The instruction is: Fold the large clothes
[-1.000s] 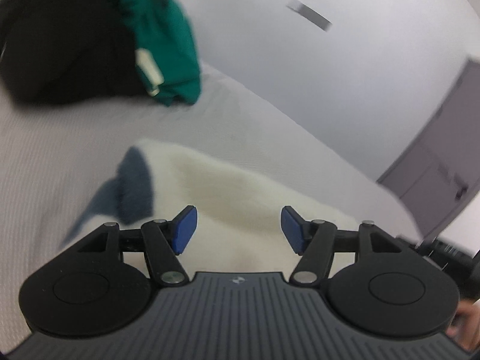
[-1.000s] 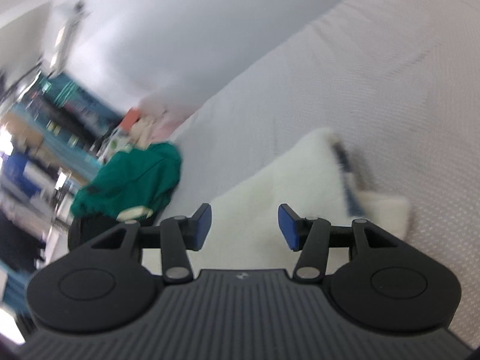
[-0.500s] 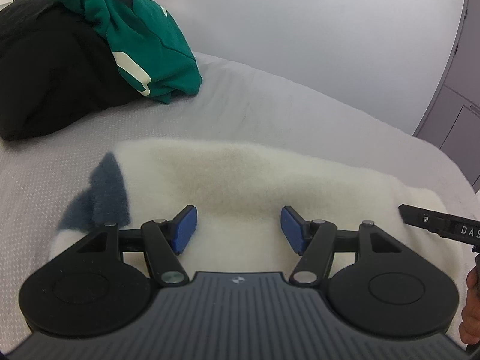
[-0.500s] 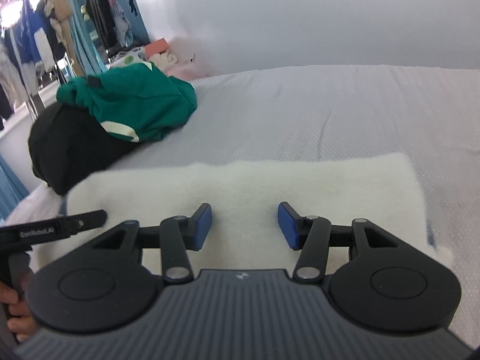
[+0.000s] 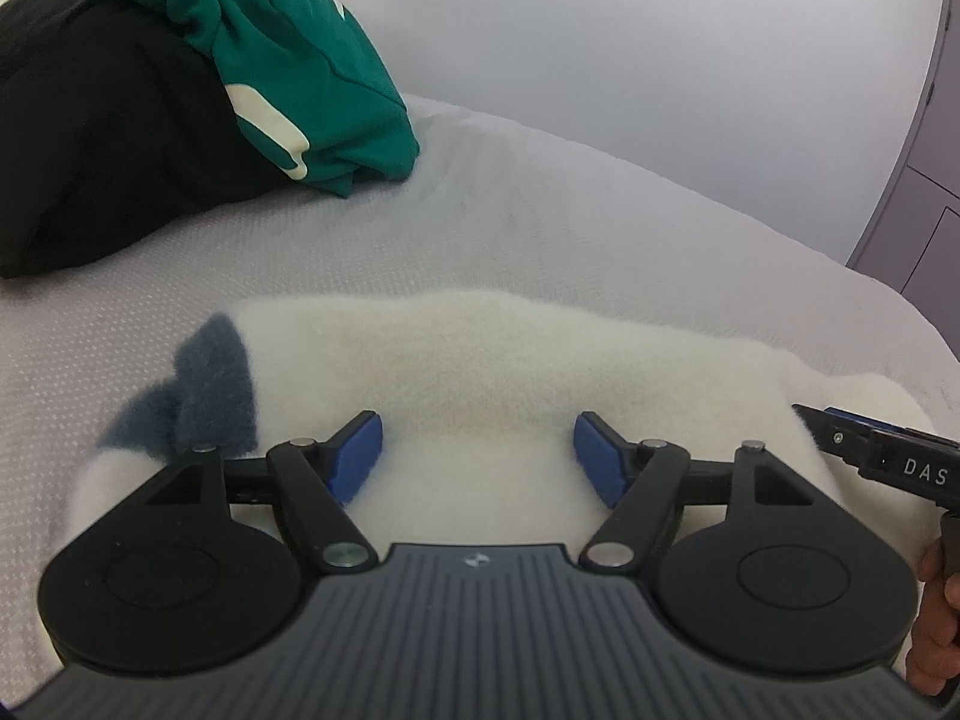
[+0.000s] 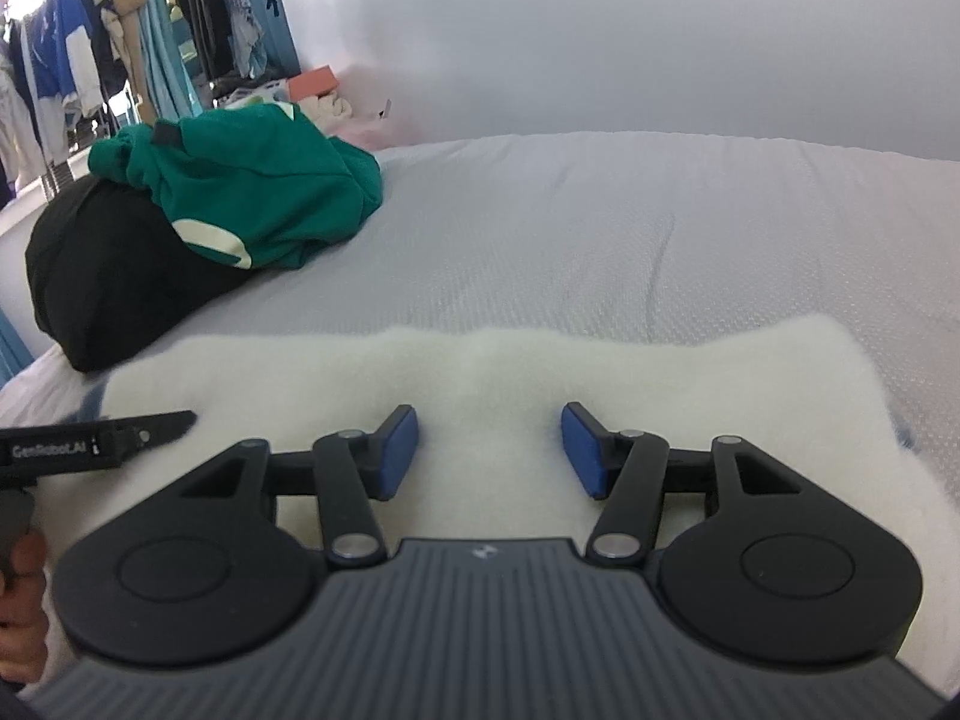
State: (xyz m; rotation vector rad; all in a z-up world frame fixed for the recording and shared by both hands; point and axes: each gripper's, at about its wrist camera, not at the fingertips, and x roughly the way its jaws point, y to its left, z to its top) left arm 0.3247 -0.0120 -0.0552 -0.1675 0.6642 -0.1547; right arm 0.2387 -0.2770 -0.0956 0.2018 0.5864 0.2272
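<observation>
Now we see white fleece (image 5: 480,372) lying crosswise, long axis left-right, just beyond both grippers: left gripper (image 5: 477,450), right gripper (image 6: 489,447); jaws spread, just widened, pinching nothing.

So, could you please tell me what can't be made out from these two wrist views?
- Near edge of the white fleece: hidden behind the left tool body in the left view and the right tool body in the right view.
- Black garment: cut off by the left view's edge, partly covered by the green top.
- Hanging clothes: small, blurred, right view.
</observation>
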